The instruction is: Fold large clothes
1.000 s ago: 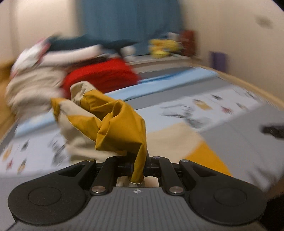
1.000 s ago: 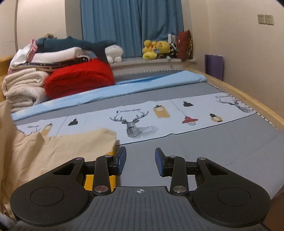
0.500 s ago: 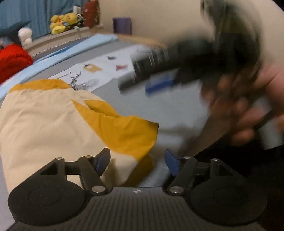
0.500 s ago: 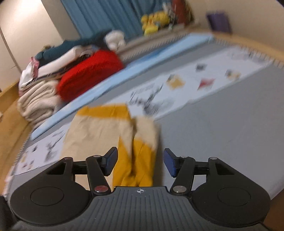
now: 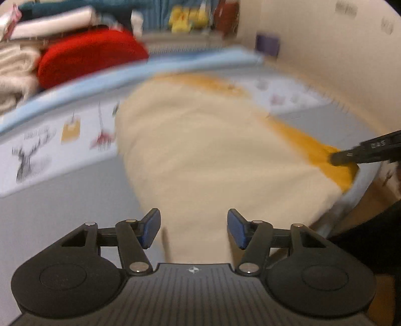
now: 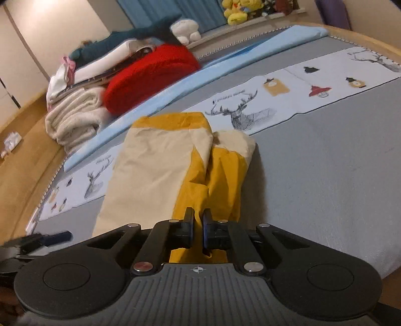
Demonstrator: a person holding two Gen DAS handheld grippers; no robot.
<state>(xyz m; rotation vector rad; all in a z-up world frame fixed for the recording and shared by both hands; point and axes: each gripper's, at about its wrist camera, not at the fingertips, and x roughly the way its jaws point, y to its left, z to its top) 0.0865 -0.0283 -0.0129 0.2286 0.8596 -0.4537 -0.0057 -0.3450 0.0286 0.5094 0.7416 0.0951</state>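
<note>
A cream and mustard-yellow garment lies partly folded on the bed, its yellow part bunched on the right side. My right gripper is shut on the garment's near yellow edge. In the left wrist view the same garment spreads out ahead, blurred. My left gripper is open and empty just above its near cream end. The right gripper's fingers show there at the right, on the yellow corner.
The bed has a grey sheet with a white deer-print band and a light blue strip. A stack of folded cream towels, a red blanket and plush toys lie at the far end. The wooden bed frame runs along the left.
My left gripper let go of the yellow fabric and opened, then swung back over the cream end. My right gripper moved to the garment's near yellow edge and shut on it.
</note>
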